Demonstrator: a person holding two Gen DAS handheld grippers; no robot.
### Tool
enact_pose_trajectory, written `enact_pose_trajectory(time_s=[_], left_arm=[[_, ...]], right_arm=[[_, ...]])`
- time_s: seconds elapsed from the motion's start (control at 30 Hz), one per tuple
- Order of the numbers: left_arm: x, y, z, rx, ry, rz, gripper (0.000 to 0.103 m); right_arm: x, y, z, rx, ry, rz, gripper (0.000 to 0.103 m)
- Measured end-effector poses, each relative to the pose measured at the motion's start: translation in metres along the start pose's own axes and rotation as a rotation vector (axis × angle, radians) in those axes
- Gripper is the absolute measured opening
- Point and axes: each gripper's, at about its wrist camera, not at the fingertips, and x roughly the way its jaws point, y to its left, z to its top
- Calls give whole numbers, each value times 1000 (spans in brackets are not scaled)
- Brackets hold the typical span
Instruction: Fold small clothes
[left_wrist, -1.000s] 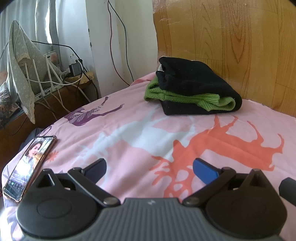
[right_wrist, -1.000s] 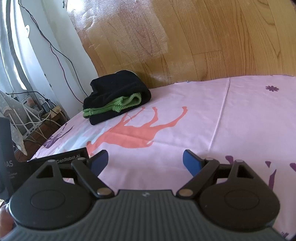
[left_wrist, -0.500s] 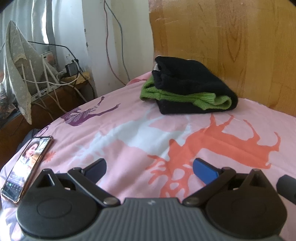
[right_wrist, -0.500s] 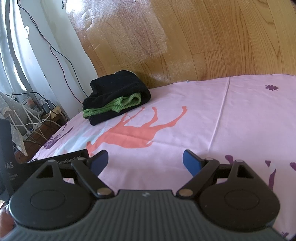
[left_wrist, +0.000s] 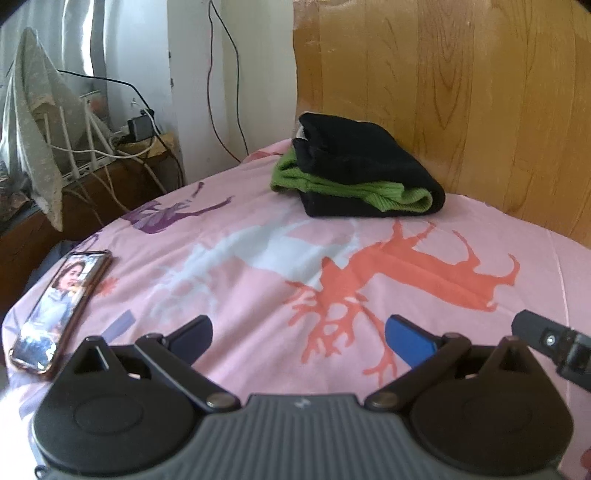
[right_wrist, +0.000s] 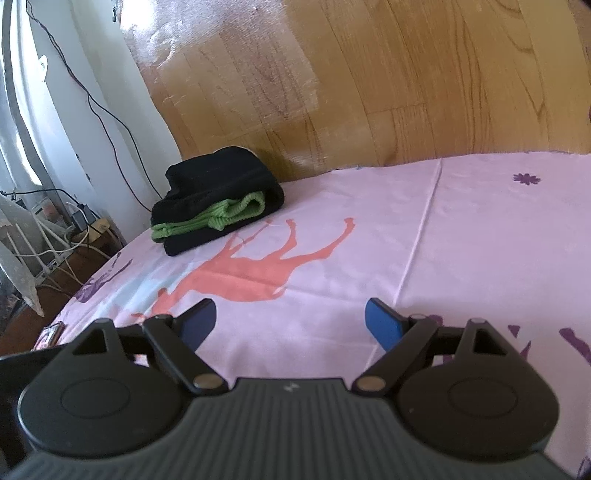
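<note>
A folded pile of black clothes (left_wrist: 364, 158) with a green knit piece (left_wrist: 391, 194) tucked between them lies at the far side of the pink bed sheet (left_wrist: 258, 280), against the wooden headboard. The same black pile (right_wrist: 218, 177) with its green knit piece (right_wrist: 229, 216) shows at the left in the right wrist view. My left gripper (left_wrist: 299, 336) hovers open over the sheet, well short of the pile, nothing between its blue fingers. My right gripper (right_wrist: 290, 321) is open too, empty, above the pink sheet (right_wrist: 461, 251).
A phone (left_wrist: 61, 302) with a lit screen lies on the sheet near the left edge. A wooden headboard (left_wrist: 461, 92) stands behind the bed. Cables, a charger (left_wrist: 138, 127) and a draped cloth (left_wrist: 33, 122) crowd the left side beyond the bed. Part of the other gripper (left_wrist: 554, 345) shows at right.
Both grippers stay open. The left view has swung slightly, so the pile and the phone shift a little. The right view has tilted, and the left gripper's body has dropped out of its left edge.
</note>
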Motion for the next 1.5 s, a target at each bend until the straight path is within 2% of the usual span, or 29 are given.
enact_pose_trajectory(time_s=[0.2,0.33,0.5,0.63,1.07,1.5], left_arm=[[-20,1,1,17,-26,10,103],[-25,-4,1,30,-12,2,103],[-26,-21,-4,93,19,8,103],[-30,-29,-8,118,10,24,103],[-33,-25,-6,76,41,10,103],[-25,-26,-12,91,90,12,103]], right_arm=[[-5,0,-1,-9,-1,-8,90],[-14,-4,-4,2,4,-5,90],[-25,-10,-9,22,-5,-13,90],[-30,-11,-12,27,-7,-14,90],[-25,-13,-12,33,9,-6,90],[-25,-13,-12,33,10,-4,90]])
